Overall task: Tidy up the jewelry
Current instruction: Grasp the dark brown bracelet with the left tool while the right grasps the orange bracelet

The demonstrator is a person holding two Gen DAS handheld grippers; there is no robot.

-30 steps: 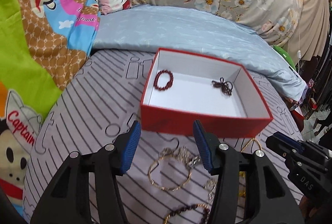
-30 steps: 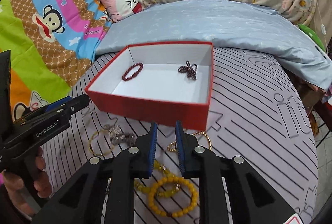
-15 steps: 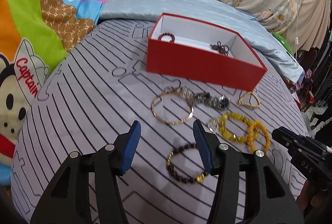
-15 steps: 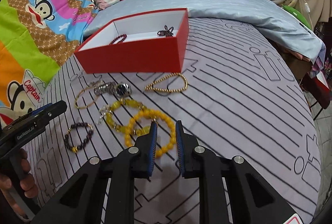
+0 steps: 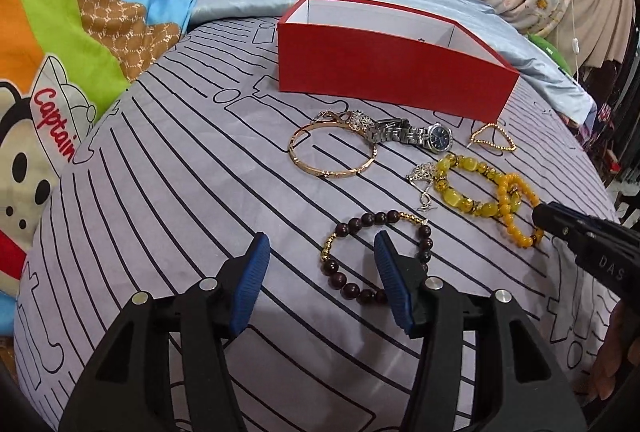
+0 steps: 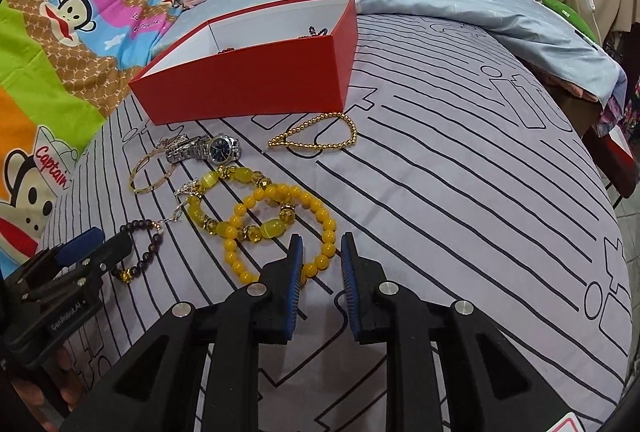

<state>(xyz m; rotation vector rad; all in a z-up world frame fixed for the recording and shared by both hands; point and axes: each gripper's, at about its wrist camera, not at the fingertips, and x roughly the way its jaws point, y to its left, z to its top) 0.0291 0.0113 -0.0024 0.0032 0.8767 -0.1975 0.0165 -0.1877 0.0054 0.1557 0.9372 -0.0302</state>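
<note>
1. Red box point(image 6: 256, 80) sits at the far side of the striped bedspread point(image 6: 460, 192), open top. The right wrist view catches dark beads peeking over its near wall in two spots; judged: a couple of pieces already stowed, exact count not readable.
2. Left loose on the spread, near side of the box: gold bangle point(image 5: 332, 156), silver wristwatch point(image 5: 416, 134) overlapping the bangle's far right edge, gold bead chain point(image 6: 320, 132) just beside the box's right corner, small silver chain piece point(image 5: 422, 178), chunky yellow stone bracelet point(image 6: 236, 200), round yellow bead bracelet point(image 6: 288, 232) overlapping it, dark brown bead bracelet point(image 5: 376, 256) nearest left.
3. Left gripper point(image 5: 320, 276): jaws spread wide, holding nothing. Right finger tip lies over the dark brown bead bracelet's ring; contact with the beads cannot be told.
4. Right gripper point(image 6: 322, 272): jaws parted by a narrow gap, empty. Its left finger covers the near arc of the round yellow bead bracelet.
5. Judged progress: early. Seven pieces outside, a few inside.
6. Judged next: each tong lines up on its own bracelet for pick-up.
</note>
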